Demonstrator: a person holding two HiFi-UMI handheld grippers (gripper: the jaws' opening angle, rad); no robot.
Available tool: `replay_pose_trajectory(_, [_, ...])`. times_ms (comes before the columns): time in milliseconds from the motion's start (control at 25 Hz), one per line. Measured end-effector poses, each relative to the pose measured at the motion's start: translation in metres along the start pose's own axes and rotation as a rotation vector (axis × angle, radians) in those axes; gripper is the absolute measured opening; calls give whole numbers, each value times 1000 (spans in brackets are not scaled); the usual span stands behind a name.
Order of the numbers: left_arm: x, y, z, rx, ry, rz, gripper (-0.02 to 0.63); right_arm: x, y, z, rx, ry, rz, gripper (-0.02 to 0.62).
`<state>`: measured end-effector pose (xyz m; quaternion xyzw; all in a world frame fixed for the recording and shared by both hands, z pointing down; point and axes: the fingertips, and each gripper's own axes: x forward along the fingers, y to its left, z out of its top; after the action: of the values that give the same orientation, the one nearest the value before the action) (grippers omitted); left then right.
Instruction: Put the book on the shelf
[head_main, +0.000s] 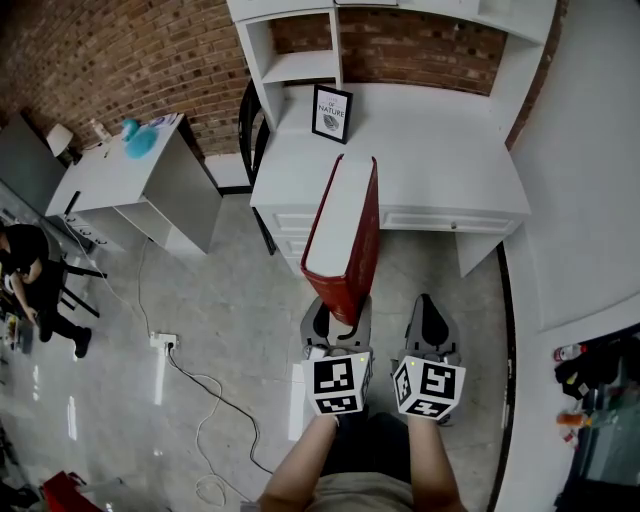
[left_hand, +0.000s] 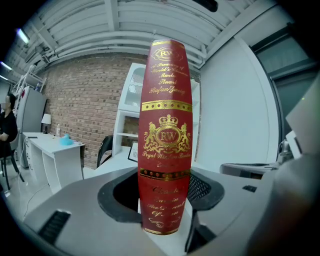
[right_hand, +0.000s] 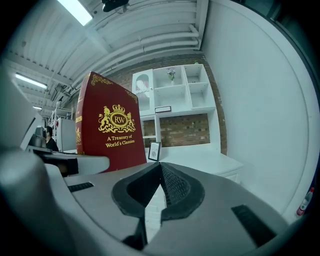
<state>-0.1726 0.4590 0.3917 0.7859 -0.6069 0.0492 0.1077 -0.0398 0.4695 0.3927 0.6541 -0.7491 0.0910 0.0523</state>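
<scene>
A thick red book with gold lettering stands upright in the air, held by its lower end in my left gripper, whose jaws are shut on it. In the left gripper view the book's spine fills the middle between the jaws. My right gripper hovers just right of it, jaws shut with nothing between them; from there the book's cover shows at the left. Ahead is the white desk with its white shelf unit of open compartments against a brick wall.
A framed picture stands on the desk near the back. A second white table with a teal object is at the left, a black chair between the two. A power strip and cable lie on the floor. A person sits far left.
</scene>
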Motion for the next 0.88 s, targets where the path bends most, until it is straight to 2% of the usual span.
replay_pose_trajectory(400, [32, 7, -2, -24, 27, -6, 247, 30, -3, -1, -8, 25, -4, 15])
replay_pose_trajectory(880, [95, -5, 5, -30, 35, 11, 247, 86, -35, 10, -10, 35, 23, 15])
